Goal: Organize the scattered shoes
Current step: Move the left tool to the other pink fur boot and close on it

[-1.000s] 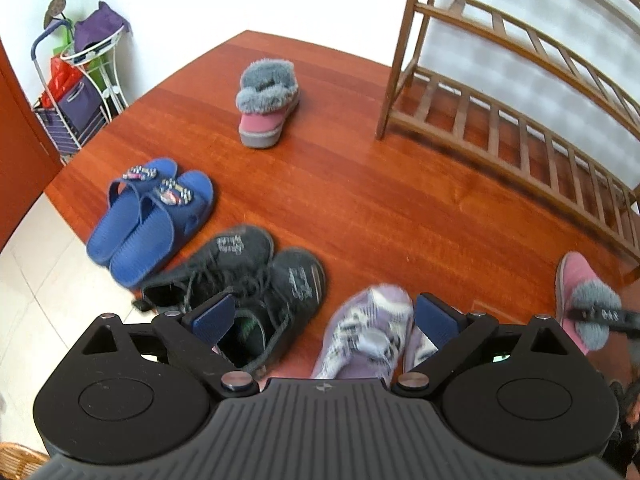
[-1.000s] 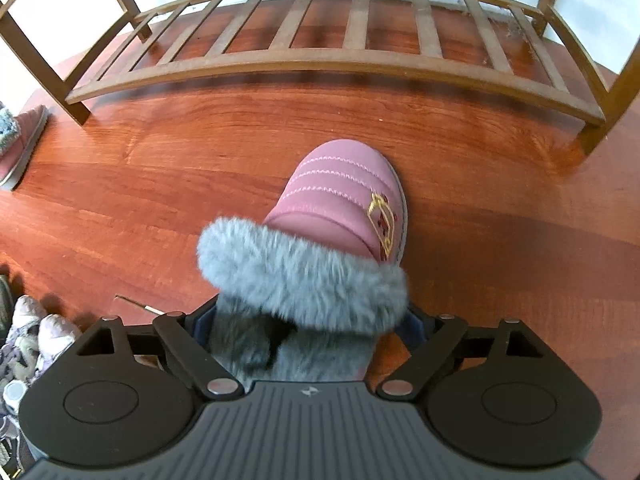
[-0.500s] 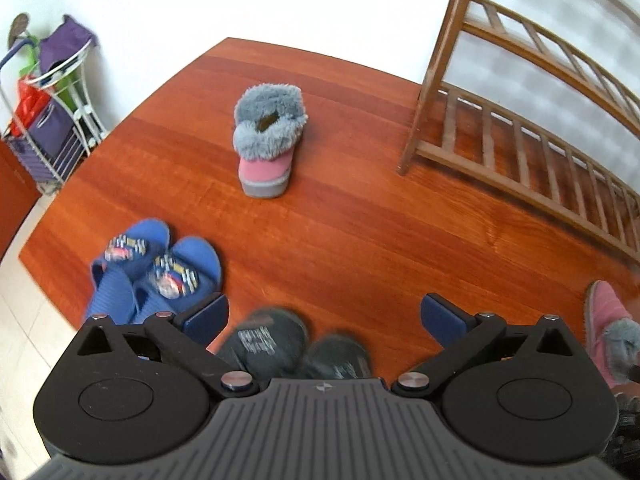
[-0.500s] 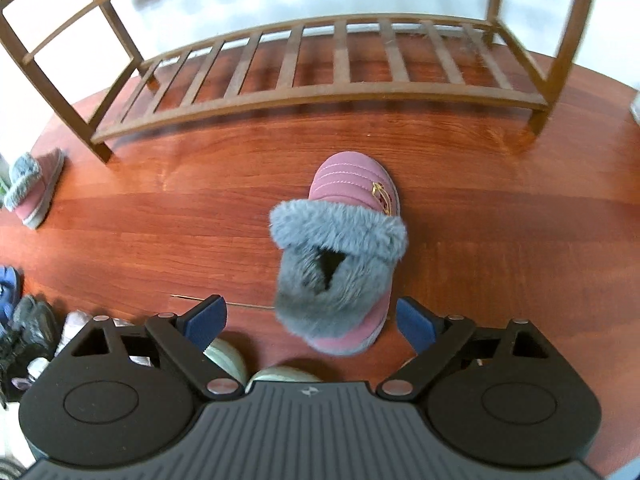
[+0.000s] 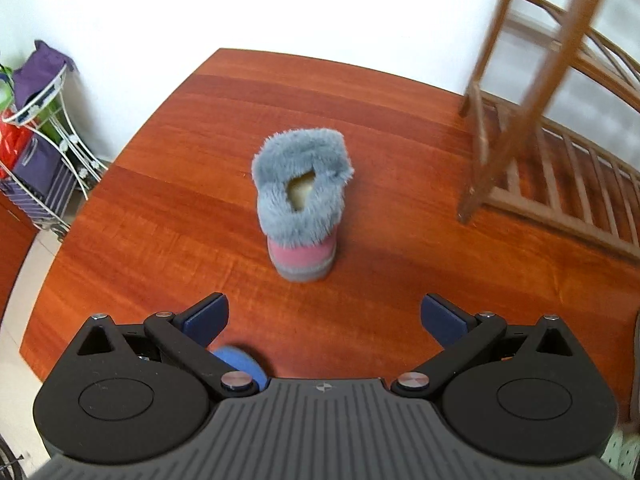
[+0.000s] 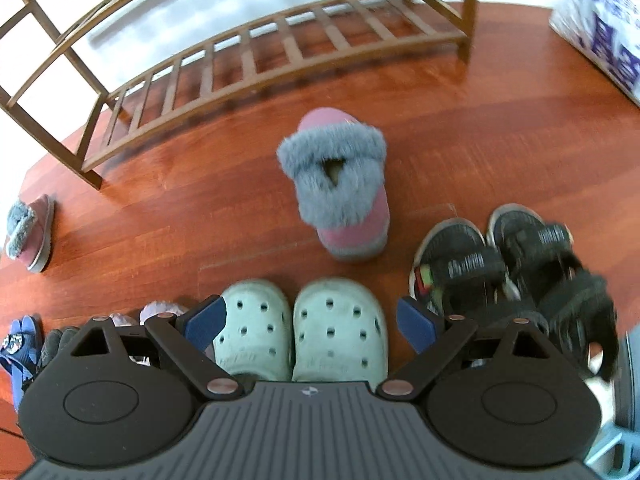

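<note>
While the left gripper [image 5: 323,318] is hovering wide apart and empty before one pink fur-lined slipper [image 5: 302,204] on the floor [image 5: 168,216], the right gripper [image 6: 310,322], equally spread, is showing its mate [image 6: 340,184] near the shoe rack [image 6: 256,60], plus mint clogs [image 6: 300,328] and black sandals [image 6: 500,264].

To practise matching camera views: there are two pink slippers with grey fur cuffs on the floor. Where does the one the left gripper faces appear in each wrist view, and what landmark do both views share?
Left wrist view: the slipper sits centre frame, heel toward the open left gripper.
Right wrist view: the same slipper lies at the far left edge; the centre one is its mate.
Shared landmark: the wooden shoe rack.
</note>
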### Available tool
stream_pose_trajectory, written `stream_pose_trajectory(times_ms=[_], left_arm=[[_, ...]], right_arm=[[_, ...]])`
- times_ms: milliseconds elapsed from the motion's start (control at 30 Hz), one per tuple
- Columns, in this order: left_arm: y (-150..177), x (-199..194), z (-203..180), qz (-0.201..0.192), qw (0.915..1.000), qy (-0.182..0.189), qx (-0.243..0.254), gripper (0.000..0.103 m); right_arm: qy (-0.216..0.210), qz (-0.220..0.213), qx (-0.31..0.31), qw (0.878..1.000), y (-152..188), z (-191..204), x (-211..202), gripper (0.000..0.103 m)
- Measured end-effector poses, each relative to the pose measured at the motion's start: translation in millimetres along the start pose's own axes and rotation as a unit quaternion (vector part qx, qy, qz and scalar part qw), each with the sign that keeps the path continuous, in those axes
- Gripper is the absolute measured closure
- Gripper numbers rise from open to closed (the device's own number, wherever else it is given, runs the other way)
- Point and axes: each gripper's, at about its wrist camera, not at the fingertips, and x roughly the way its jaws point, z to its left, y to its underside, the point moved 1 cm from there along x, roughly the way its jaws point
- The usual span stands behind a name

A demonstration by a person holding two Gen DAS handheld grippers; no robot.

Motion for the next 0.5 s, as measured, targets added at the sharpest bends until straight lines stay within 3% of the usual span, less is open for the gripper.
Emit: stream_pose_trajectory(times_ms=[100,500], left_arm=[[-13.3,17.9,7.0,0.012,0.9998,0.008,-0.017,0.000],[-58.8,81.7,12.6,0.033,0.9995,-0.004,-0.001,0.000]], right_arm=[[0.010,-0.005,0.020,1.000,13.1,-0.1,-6.8,0.008],[0.054,-0.027,0.100,0.993,51.9,-12.7,-33.5,0.008]])
